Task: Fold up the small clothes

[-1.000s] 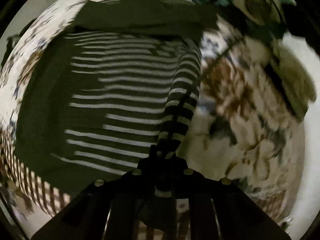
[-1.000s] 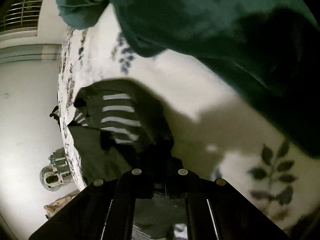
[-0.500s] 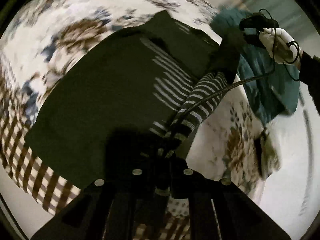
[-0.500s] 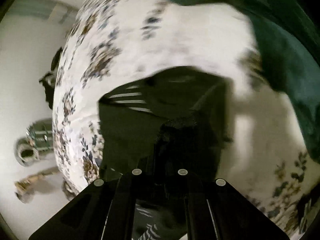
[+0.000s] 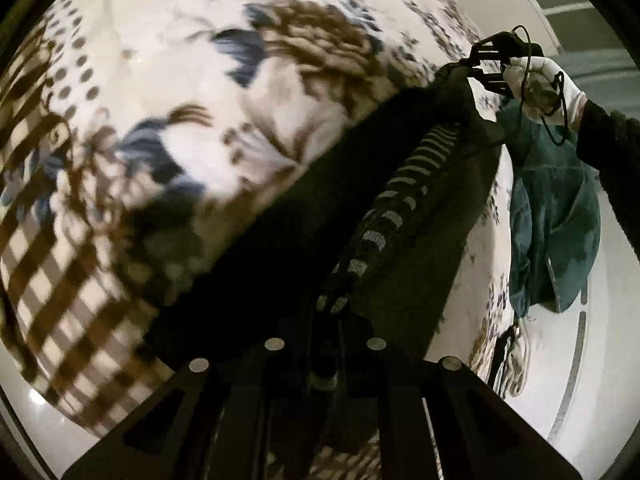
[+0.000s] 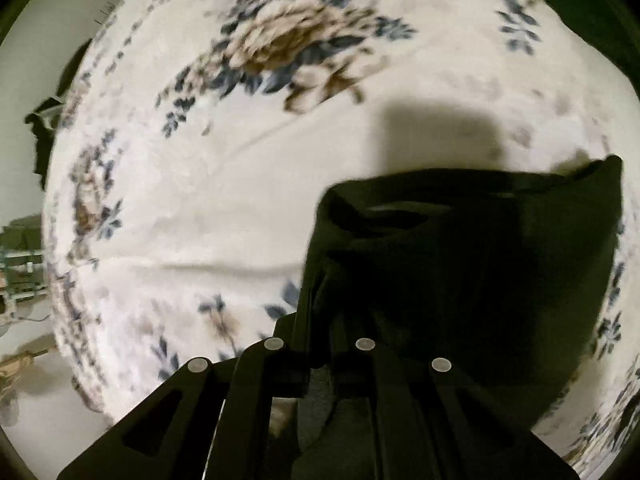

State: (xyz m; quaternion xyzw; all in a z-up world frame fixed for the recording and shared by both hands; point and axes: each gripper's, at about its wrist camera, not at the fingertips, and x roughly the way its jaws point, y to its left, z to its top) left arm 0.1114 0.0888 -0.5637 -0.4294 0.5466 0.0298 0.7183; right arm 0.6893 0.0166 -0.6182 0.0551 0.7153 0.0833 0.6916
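A dark garment with white stripes (image 5: 404,208) hangs stretched between my two grippers above the floral bedspread (image 5: 200,80). My left gripper (image 5: 332,312) is shut on one striped edge of it at the bottom of the left wrist view. My right gripper (image 5: 476,66), held by a white-gloved hand (image 5: 540,84), is shut on the far end at the upper right. In the right wrist view the garment (image 6: 472,272) drapes dark from my right gripper (image 6: 320,308) and hides its fingertips.
A teal garment (image 5: 556,220) lies over the bed's right edge. The bedspread (image 6: 240,160) fills most of the right wrist view, with the floor (image 6: 24,60) and some clutter (image 6: 20,264) beyond its left edge. A checked border (image 5: 52,264) runs along the bed's near side.
Both grippers have lifted the striped garment off the bedspread and pulled it taut between them. The flat spread-out cloth now hangs as a narrow band; both cameras swung towards the bed.
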